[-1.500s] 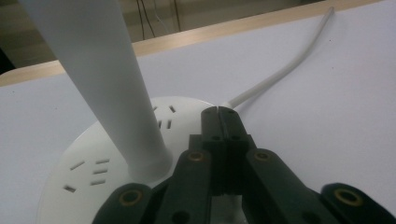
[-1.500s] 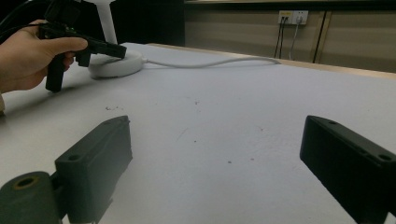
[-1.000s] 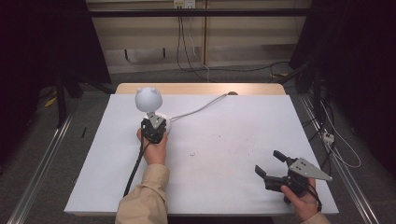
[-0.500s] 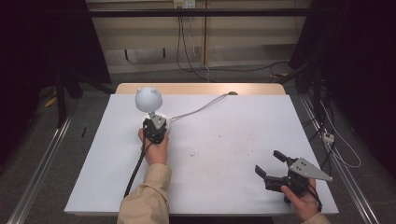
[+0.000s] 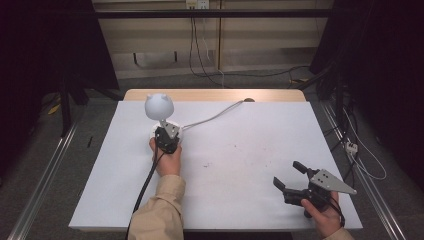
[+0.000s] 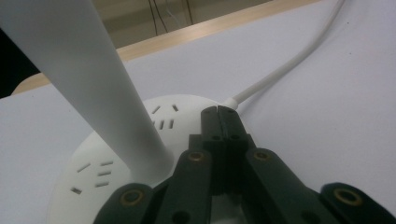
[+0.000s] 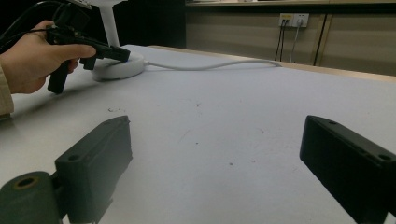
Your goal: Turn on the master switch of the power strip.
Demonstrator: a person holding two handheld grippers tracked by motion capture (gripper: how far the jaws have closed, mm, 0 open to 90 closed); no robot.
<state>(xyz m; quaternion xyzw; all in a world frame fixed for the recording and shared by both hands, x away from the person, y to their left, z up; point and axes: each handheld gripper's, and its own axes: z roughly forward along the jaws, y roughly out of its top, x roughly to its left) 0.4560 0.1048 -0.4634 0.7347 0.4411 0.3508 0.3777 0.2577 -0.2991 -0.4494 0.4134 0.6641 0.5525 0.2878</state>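
- Table point(image 5: 240, 165) with a white top, lightly smudged and speckled between the two tongs; a strip of bare wood shows along its far edge, beyond the left gripper point(image 5: 166, 136).
- Room around it is dim: dark curtains on both sides, a pale panelled wall behind, a wall socket point(image 7: 293, 19) with cables hanging from it, and more cables on the floor out past the right gripper point(image 5: 291, 176).
- White desk lamp point(image 5: 159, 106) stands right in front of the left gripper; its round base point(image 6: 107, 158) lies under the jaw tips and its stem point(image 6: 93, 79) rises just beside them.
- Left gripper's jaws are pressed together, tips resting on the base with nothing pinched between them.
- White power cord point(image 5: 212, 118) runs from the base away from the left gripper toward the table's far edge.
- Right gripper is held low near the table's near corner, well apart from the lamp, jaws spread wide with bare table between them.
- Compared with a second ago, both tongs and the lamp sit in the same places; no shift can be made out.
- Lamp's head is cut off in the left gripper view, and the high view hides much of the base behind the left gripper and hand point(image 5: 168, 162).
- Base's small slot marks are too blurred to read.
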